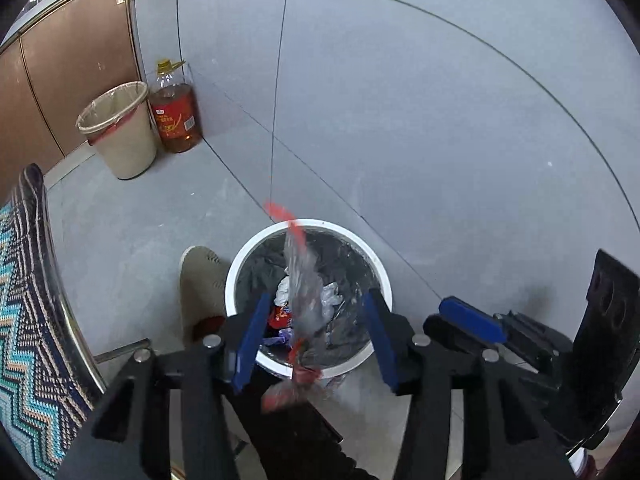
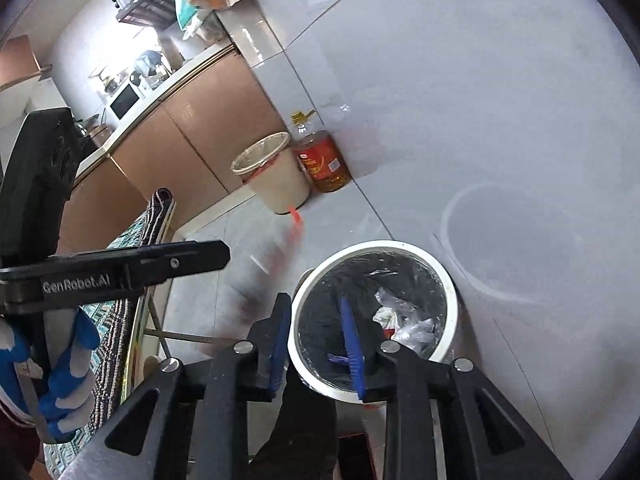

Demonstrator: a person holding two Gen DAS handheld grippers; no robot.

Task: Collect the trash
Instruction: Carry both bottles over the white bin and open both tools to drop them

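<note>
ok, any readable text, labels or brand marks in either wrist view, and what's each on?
"GenRobot.AI": white lettering on the black left gripper body, seen in the right wrist view.
Red label on the amber plastic oil bottle: print and barcode too small and blurred to read.
Nothing else legible.

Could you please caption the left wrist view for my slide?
Open left gripper above the white bin as a clear red-trimmed wrapper drops in.

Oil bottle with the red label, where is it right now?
Left wrist view, upper left: the oil bottle stands on the floor in the wall corner, right beside the beige bin. The white bin is nearer the camera.
</note>
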